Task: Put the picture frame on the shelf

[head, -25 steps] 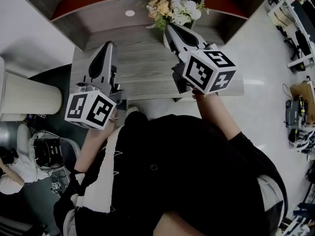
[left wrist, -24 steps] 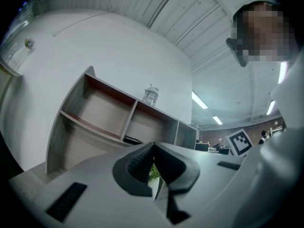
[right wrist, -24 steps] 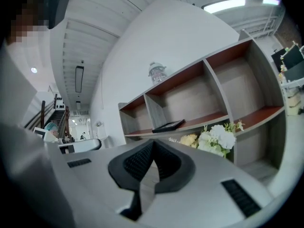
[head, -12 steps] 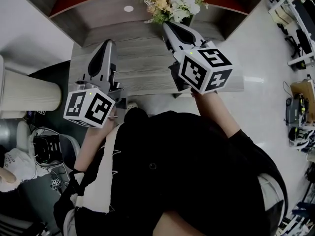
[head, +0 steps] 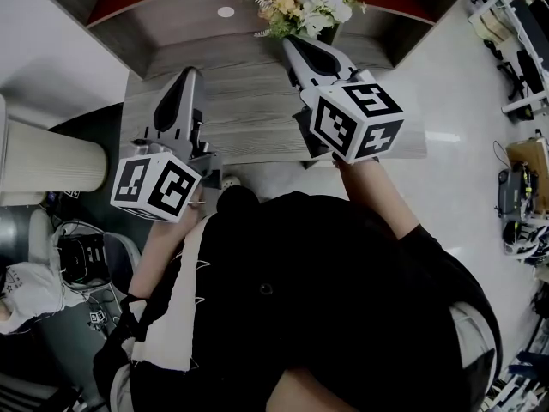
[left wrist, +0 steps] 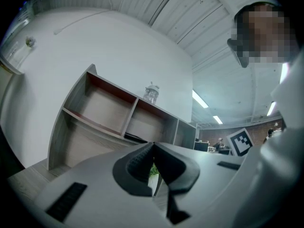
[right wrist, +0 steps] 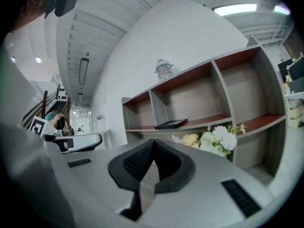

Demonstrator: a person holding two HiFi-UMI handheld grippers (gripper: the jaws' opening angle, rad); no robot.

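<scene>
Left hand-held gripper (left wrist: 153, 147) and right hand-held gripper (right wrist: 153, 145) are both clenched, nothing in them, over the bench (head: 249, 118). Frame (right wrist: 171, 124) lies flat on the shelf (right wrist: 237, 80), middle compartment, near the flowers (right wrist: 211, 140).

Right gripper (right wrist: 152, 152): jaws pressed together, nothing between the pads. Beyond them stood a grey wooden shelf unit (right wrist: 216, 87) with reddish boards. A dark picture frame (right wrist: 171, 124) lay flat on the middle shelf. A bunch of white and yellow flowers (right wrist: 211, 140) stood lower right of it. A glass jar (right wrist: 164, 70) sat on top of the unit, against a white wall (right wrist: 180, 37).
</scene>
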